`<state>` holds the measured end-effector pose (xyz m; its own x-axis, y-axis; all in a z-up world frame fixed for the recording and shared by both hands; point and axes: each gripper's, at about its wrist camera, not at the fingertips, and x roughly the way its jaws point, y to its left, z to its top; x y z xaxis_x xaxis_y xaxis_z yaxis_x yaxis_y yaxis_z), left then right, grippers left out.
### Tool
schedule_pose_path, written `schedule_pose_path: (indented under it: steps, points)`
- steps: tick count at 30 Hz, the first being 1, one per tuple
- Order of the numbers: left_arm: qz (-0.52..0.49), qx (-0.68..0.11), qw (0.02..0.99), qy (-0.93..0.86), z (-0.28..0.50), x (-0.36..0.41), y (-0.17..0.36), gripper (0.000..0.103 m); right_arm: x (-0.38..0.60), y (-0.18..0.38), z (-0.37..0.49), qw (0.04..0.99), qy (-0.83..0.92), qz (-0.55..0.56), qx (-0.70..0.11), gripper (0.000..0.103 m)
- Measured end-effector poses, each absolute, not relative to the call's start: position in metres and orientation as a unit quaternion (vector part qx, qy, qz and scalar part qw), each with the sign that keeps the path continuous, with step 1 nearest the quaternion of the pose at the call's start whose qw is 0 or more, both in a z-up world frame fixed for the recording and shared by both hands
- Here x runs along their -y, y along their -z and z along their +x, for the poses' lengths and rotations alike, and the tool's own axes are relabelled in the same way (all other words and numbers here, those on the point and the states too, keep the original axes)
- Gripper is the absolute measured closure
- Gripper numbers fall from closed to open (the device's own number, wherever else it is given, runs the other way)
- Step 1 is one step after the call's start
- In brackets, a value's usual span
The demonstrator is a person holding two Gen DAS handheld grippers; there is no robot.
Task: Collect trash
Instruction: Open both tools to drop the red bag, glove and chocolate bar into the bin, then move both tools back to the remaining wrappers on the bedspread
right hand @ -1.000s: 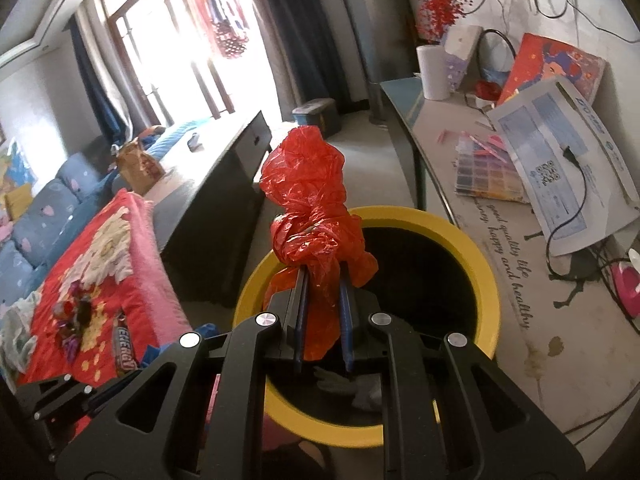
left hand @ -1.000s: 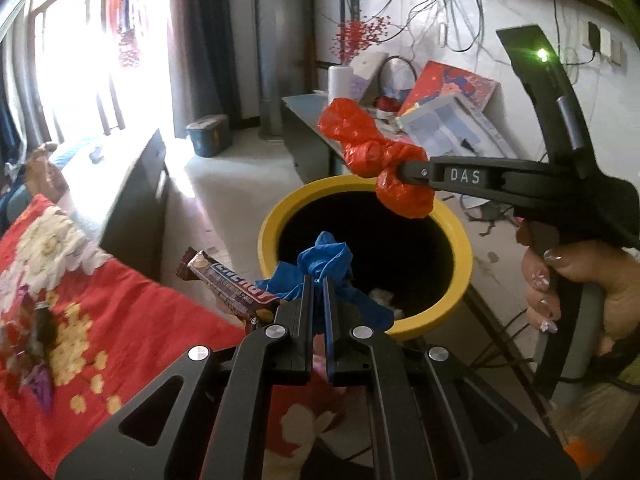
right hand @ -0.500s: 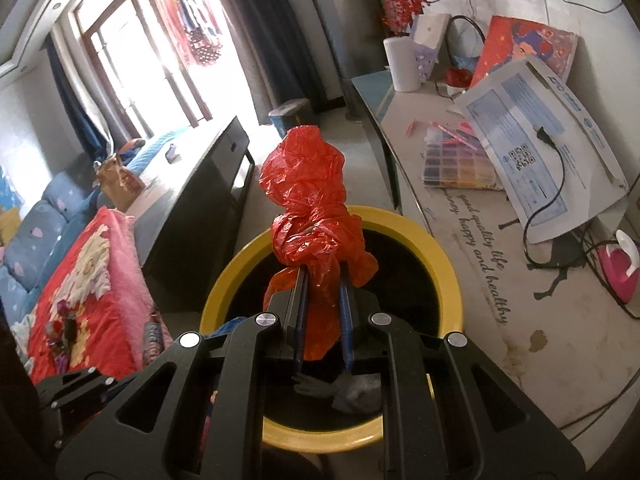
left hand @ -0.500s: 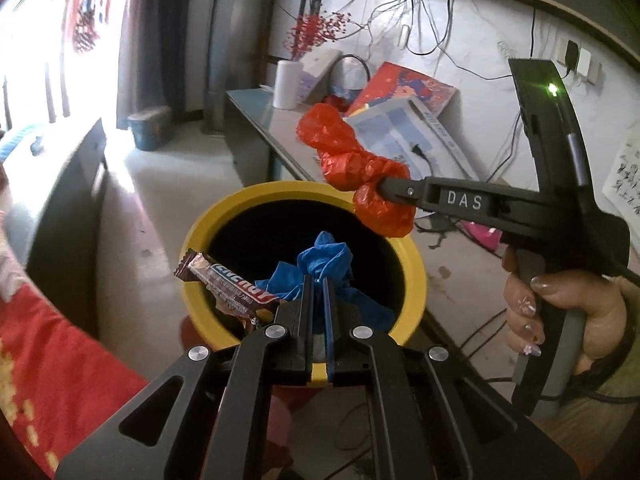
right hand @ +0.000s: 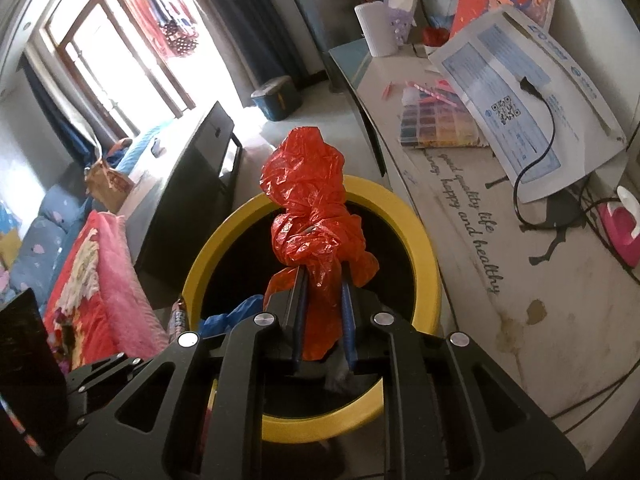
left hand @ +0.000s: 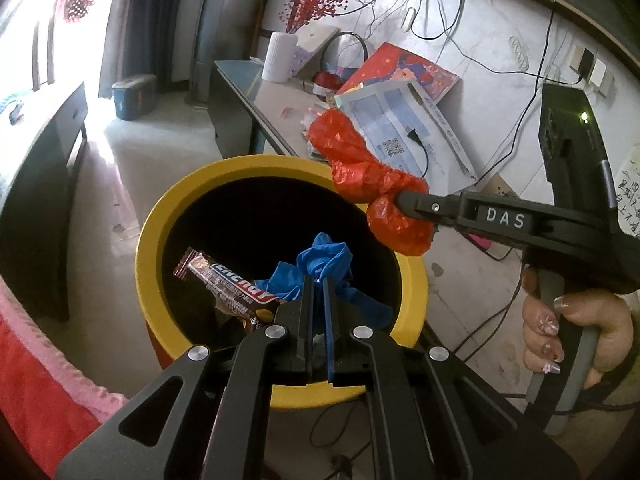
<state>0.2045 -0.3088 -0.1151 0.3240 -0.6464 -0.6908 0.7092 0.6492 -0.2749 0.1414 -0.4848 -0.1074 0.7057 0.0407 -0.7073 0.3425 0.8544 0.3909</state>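
Observation:
A yellow-rimmed bin with a dark inside stands on the floor; it also shows in the right wrist view. My left gripper is shut on a crumpled blue glove with a brown energy-bar wrapper beside it, both held over the bin's opening. My right gripper is shut on a knotted red plastic bag, held over the bin's right rim; the bag also shows in the left wrist view. Some pale trash lies at the bin's bottom.
A low desk on the right carries papers, a bead box, cables and a white roll. A black cabinet stands left of the bin. A red and pink blanket lies at the near left.
Both grippers have moved forward over the bin with their loads. The glove and wrapper now hang above the opening, and the blanket has slid out to the left edge.

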Motion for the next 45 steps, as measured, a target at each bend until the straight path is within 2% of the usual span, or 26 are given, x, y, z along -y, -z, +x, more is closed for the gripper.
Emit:
schedule_pose_path:
  steps: [2, 4, 6, 10, 12, 18, 24, 37, 45]
  points:
    - [0.035, -0.405, 0.812, 0.418, 0.206, 0.308, 0.115, 0.095, 0.486, 0.108, 0.141, 0.886, 0.086, 0.259, -0.375, 0.087]
    - [0.029, -0.404, 0.814, 0.416, 0.207, 0.305, 0.115, 0.082, 0.487, 0.107, 0.141, 0.886, 0.086, 0.261, -0.374, 0.085]
    - [0.017, -0.404, 0.814, 0.416, 0.209, 0.301, 0.114, 0.057, 0.486, 0.107, 0.141, 0.886, 0.087, 0.262, -0.372, 0.08]
    - [0.0, -0.402, 0.819, 0.41, 0.212, 0.294, 0.109, 0.047, 0.486, 0.105, 0.14, 0.889, 0.087, 0.259, -0.368, 0.072]
    - [-0.011, -0.398, 0.823, 0.405, 0.213, 0.289, 0.103, 0.034, 0.486, 0.103, 0.139, 0.89, 0.088, 0.258, -0.365, 0.07]
    - [-0.034, -0.398, 0.838, 0.371, 0.218, 0.27, 0.09, 0.012, 0.481, 0.095, 0.137, 0.897, 0.085, 0.249, -0.356, 0.064]
    - [-0.041, -0.396, 0.854, 0.336, 0.218, 0.248, 0.079, 0.008, 0.471, 0.087, 0.136, 0.904, 0.077, 0.237, -0.347, 0.058]
    - [-0.05, -0.375, 0.882, 0.281, 0.204, 0.195, 0.053, 0.007, 0.436, 0.066, 0.133, 0.919, 0.049, 0.204, -0.334, 0.044]
    - [-0.054, -0.356, 0.897, 0.255, 0.191, 0.163, 0.04, 0.007, 0.402, 0.056, 0.133, 0.925, 0.019, 0.18, -0.333, 0.04]
